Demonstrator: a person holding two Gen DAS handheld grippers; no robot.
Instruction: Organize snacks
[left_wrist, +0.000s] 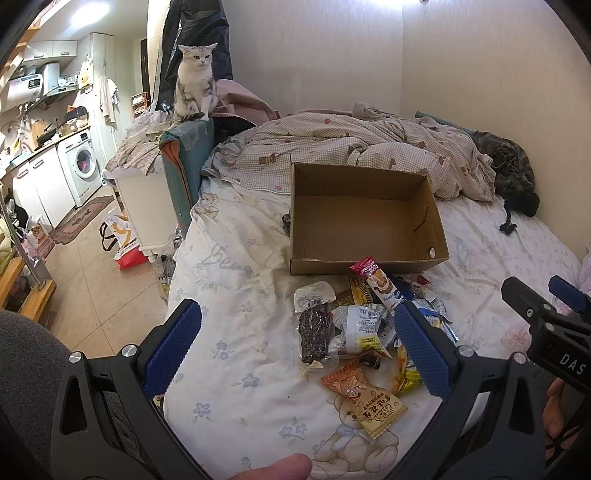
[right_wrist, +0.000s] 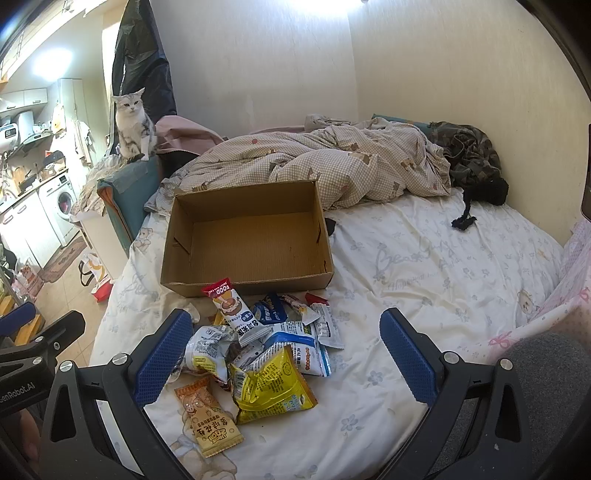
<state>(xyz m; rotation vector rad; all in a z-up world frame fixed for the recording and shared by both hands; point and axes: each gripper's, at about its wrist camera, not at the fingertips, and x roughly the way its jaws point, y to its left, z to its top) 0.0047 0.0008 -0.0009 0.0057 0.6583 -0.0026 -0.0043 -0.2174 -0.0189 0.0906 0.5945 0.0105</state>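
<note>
The snacks (right_wrist: 258, 343) lie in a heap on the bed (right_wrist: 424, 266), some hidden under others. The box (right_wrist: 247, 236) holds nothing. Both grippers (left_wrist: 299, 347) (right_wrist: 284, 354) gape wide, empty.

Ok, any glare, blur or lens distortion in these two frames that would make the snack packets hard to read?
Left wrist view: sharp, strong fisheye bending at the edges, ceiling light blown out, pile of snack packets evenly lit. Right wrist view: same bending, overexposed patch at top, slight sheen on the yellow packet, print legible; cardboard box clear.
</note>
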